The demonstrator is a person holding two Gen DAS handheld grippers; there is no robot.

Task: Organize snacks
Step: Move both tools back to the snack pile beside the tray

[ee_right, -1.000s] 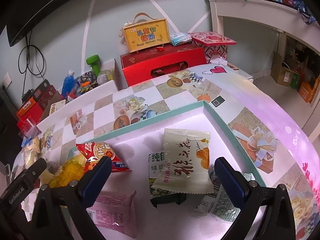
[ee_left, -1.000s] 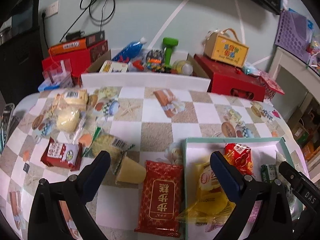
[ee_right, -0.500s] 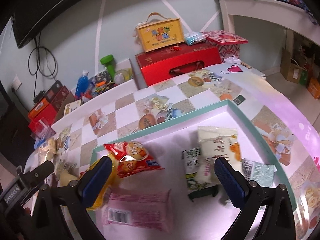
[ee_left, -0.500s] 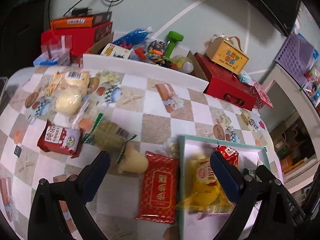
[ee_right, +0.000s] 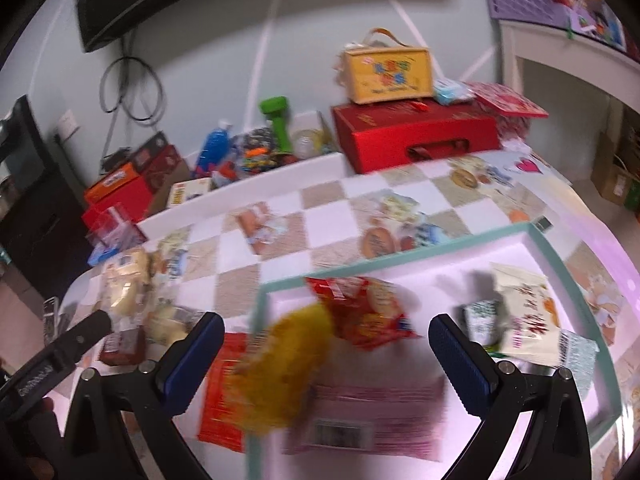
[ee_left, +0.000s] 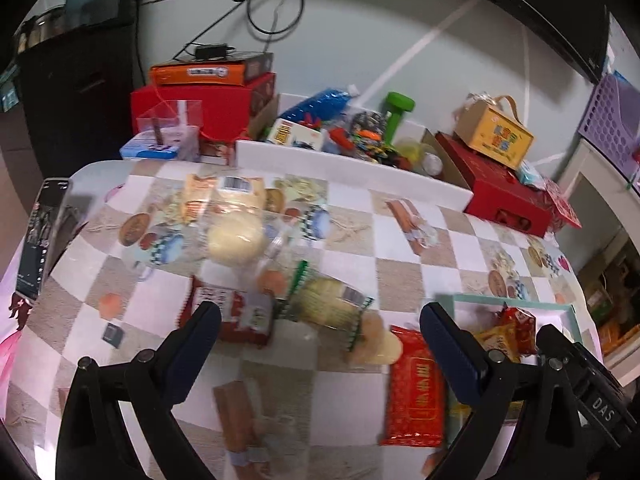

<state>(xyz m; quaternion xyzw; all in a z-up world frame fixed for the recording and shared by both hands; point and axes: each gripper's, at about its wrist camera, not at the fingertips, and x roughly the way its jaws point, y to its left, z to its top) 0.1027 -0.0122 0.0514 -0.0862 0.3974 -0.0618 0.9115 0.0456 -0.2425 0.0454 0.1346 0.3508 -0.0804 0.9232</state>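
My left gripper [ee_left: 320,334] is open above the checked tablecloth, holding nothing. Between and ahead of its fingers lie a green-edged cracker pack [ee_left: 326,300], a small red packet [ee_left: 236,312] and a clear pack of pale buns [ee_left: 236,232]. A red packet with gold characters [ee_left: 418,388] lies just left of the teal-rimmed tray [ee_left: 500,300]. My right gripper [ee_right: 326,332] hangs open over the tray [ee_right: 440,240]. Under it are a yellow packet [ee_right: 288,368], a red packet [ee_right: 360,308] and a pink packet [ee_right: 372,412]. A cream packet [ee_right: 524,312] lies at the tray's right.
A phone [ee_left: 44,232] lies at the table's left edge. Behind the table stand a long red box [ee_left: 508,196] with a yellow carry box [ee_left: 496,136] on it, a carton of bottles and toys [ee_left: 352,136], and more red boxes [ee_left: 200,104].
Both grippers have swung left and stay open. The loose snacks on the cloth now sit in the middle of the left view. The right view now covers the tray's left end.
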